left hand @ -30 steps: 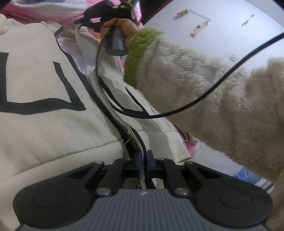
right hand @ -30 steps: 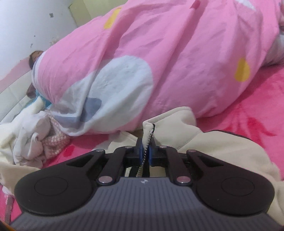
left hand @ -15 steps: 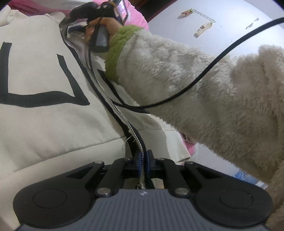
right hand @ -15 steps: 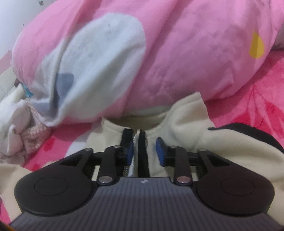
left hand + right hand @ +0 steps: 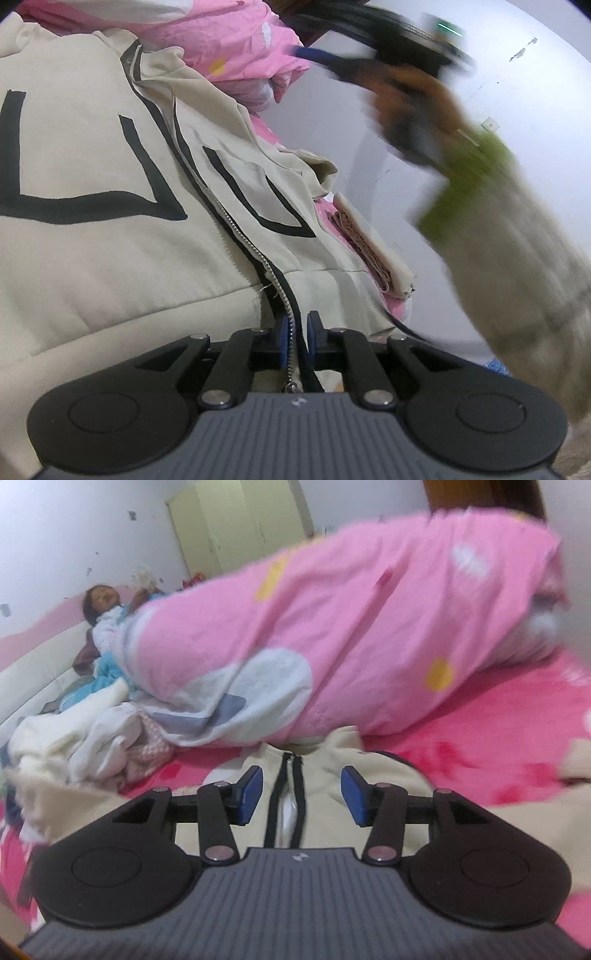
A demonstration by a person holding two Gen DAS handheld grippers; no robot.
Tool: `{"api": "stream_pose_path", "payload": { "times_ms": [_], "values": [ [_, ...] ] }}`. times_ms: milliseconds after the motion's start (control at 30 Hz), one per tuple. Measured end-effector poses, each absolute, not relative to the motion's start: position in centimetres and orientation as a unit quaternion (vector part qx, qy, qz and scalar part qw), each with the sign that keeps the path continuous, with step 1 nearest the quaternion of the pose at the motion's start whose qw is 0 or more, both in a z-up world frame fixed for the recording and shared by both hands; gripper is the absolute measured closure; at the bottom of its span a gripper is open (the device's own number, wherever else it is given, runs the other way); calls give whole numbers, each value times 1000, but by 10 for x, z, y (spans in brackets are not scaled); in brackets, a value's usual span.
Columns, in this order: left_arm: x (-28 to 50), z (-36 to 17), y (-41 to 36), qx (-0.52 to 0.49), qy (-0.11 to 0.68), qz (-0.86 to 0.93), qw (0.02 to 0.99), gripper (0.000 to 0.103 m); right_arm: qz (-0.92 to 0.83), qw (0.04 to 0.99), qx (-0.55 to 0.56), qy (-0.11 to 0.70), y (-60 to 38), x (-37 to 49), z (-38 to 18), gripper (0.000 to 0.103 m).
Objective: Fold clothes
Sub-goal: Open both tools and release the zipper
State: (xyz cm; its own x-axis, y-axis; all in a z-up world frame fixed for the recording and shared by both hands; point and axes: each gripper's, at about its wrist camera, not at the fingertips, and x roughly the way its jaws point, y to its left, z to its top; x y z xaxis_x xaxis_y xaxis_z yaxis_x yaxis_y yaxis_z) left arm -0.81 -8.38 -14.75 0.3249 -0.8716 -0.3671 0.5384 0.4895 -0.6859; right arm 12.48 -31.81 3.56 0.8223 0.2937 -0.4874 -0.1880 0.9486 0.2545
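Observation:
A cream zip-up jacket [image 5: 110, 258] with black line markings lies flat on the bed, zipper closed. My left gripper [image 5: 297, 332] sits at the bottom hem. Its jaws are opening slightly, with the zipper end [image 5: 293, 325] still pinched between the pads. In the right wrist view the collar [image 5: 347, 738] lies just below and ahead of my right gripper [image 5: 303, 790], whose jaws are opening with nothing between them. The left wrist view shows the right gripper [image 5: 325, 61] blurred, lifted clear of the jacket at upper right, held by a hand in a fluffy sleeve [image 5: 517, 258].
A bulky pink duvet [image 5: 332, 627] lies right behind the collar. A heap of pale clothes [image 5: 92, 738] sits at the left, and a person [image 5: 103, 602] lies beyond it. A folded stack of cloth [image 5: 369, 243] rests at the jacket's right side on the pink sheet [image 5: 480, 731].
My right gripper let go of the collar's zipper, opened wide and rose up and back from the jacket. My left gripper stayed at the hem, its pads parting a little.

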Motion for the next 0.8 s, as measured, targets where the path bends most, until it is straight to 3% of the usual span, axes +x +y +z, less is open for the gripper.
{"api": "stream_pose_path", "payload": {
  "times_ms": [200, 367, 567, 800],
  "values": [
    [-9, -142, -86, -221, 373, -444, 784, 88, 38, 963, 109, 244, -373, -43, 41, 55],
    [-11, -135, -88, -191, 394, -427, 791, 91, -25, 938, 221, 265, -401, -134, -27, 55],
    [-14, -128, -94, -163, 420, -402, 797, 95, -47, 888, 378, 258, -416, -181, -113, 55],
    [-29, -118, -96, -130, 422, -382, 812, 97, -51, 876, 423, 225, -431, -196, -132, 56]
  ]
}}
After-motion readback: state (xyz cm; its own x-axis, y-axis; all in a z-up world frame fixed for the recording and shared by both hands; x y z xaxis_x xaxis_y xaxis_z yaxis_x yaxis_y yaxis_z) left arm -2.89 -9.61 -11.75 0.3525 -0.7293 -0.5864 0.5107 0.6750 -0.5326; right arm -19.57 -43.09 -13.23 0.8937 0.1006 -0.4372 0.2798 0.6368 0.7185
